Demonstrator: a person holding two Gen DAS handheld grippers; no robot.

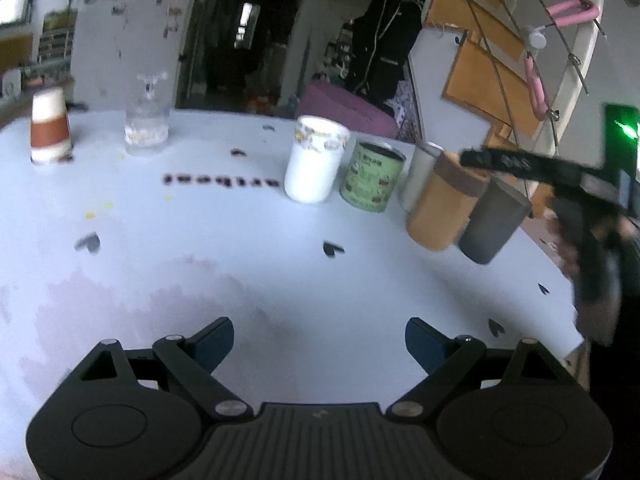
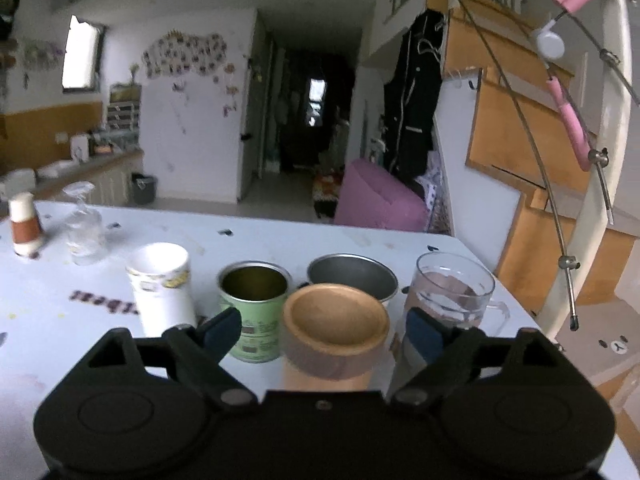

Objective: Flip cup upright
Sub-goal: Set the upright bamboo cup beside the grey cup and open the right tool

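Right gripper [image 2: 322, 330] nearest, jaws spread wide, nothing between the pads, hovering just short of the tan cup [image 2: 334, 338]. Tan cup on the white table [image 2: 240, 240], base up, still inverted, brown band around the upper part; seen also from the left wrist [image 1: 442, 204], leaning with the fisheye. Left of the tan cup: green printed tin [image 2: 254, 310], mouth up, then white paper cup [image 2: 162, 286], upright. Just behind the tan cup: grey metal cup [image 2: 352, 276], open end up. Right of the tan cup: clear glass mug [image 2: 452, 292], handle outward. Far left of the tan cup, well apart: inverted clear glass [image 2: 84, 226] and red-and-white paper cup [image 2: 25, 226], bottom up. Left gripper [image 1: 319, 340] spread open, empty, over bare tabletop well short of the tan cup.
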